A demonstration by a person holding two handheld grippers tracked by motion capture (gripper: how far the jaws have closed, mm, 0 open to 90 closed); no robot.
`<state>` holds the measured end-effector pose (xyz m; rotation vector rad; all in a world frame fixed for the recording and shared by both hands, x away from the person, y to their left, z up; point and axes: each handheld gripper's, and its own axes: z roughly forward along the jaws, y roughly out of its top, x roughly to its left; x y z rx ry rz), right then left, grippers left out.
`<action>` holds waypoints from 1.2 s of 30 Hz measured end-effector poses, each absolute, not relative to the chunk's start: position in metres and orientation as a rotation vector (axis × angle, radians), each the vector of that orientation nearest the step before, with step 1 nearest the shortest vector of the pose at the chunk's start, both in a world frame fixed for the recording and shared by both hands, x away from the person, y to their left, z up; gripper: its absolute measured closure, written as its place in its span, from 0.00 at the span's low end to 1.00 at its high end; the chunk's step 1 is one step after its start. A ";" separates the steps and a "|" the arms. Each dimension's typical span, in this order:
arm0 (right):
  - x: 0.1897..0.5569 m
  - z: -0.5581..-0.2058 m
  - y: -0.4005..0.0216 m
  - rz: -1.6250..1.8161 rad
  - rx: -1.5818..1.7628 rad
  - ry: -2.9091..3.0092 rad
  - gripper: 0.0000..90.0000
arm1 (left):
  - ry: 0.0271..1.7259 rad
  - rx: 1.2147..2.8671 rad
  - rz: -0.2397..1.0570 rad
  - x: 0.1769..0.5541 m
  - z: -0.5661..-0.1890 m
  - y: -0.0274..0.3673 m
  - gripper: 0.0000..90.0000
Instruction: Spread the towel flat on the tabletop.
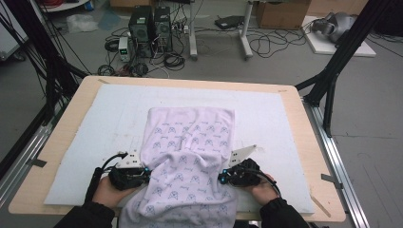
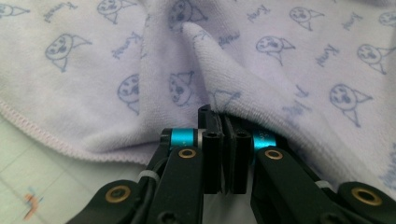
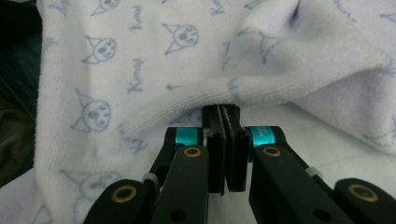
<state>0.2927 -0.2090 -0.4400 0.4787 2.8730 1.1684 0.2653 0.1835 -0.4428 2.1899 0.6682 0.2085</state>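
At the lower middle of the high view, my left hand-held gripper (image 1: 144,172) and right hand-held gripper (image 1: 223,178) each pinch a side edge of the towel (image 1: 190,142), long axis running up-frame over the desk (image 1: 62,137), both equally near.

The towel (image 1: 190,156) is pale lilac with blue cartoon faces and script, lying on a white mat (image 1: 85,142).

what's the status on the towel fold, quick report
Left hand-held gripper and right hand-held gripper both shut on the towel, one at each side edge. Towel bunched on the white mat, near end hanging off the table. Nothing in the way.
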 end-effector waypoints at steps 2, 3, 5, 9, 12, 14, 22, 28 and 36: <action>0.290 -0.438 -0.214 1.173 0.482 2.875 1.00 | 0.677 2.190 0.223 0.262 -0.440 0.191 0.97; 0.287 -0.436 -0.216 1.173 0.473 2.875 1.00 | 0.681 2.189 0.238 0.260 -0.439 0.196 0.97; 0.280 -0.433 -0.223 1.141 0.457 2.867 1.00 | 0.700 2.183 0.254 0.256 -0.435 0.208 0.97; 0.264 -0.425 -0.248 1.198 0.507 2.827 1.00 | 0.741 2.161 0.277 0.248 -0.431 0.232 0.95; 0.256 -0.418 -0.263 1.228 0.528 2.792 1.00 | 0.765 2.141 0.278 0.245 -0.427 0.243 0.79; 0.255 -0.414 -0.269 1.263 0.549 2.753 0.95 | 0.768 2.118 0.263 0.246 -0.426 0.243 0.75; 0.296 -0.430 -0.242 1.184 0.628 2.739 0.79 | 0.748 2.168 0.213 0.271 -0.443 0.209 0.74; 0.317 -0.439 -0.218 1.189 0.637 2.789 0.81 | 0.733 2.169 0.205 0.273 -0.441 0.205 0.95; 0.320 -0.438 -0.204 1.135 0.611 2.828 0.95 | 0.757 2.158 0.188 0.270 -0.443 0.212 0.87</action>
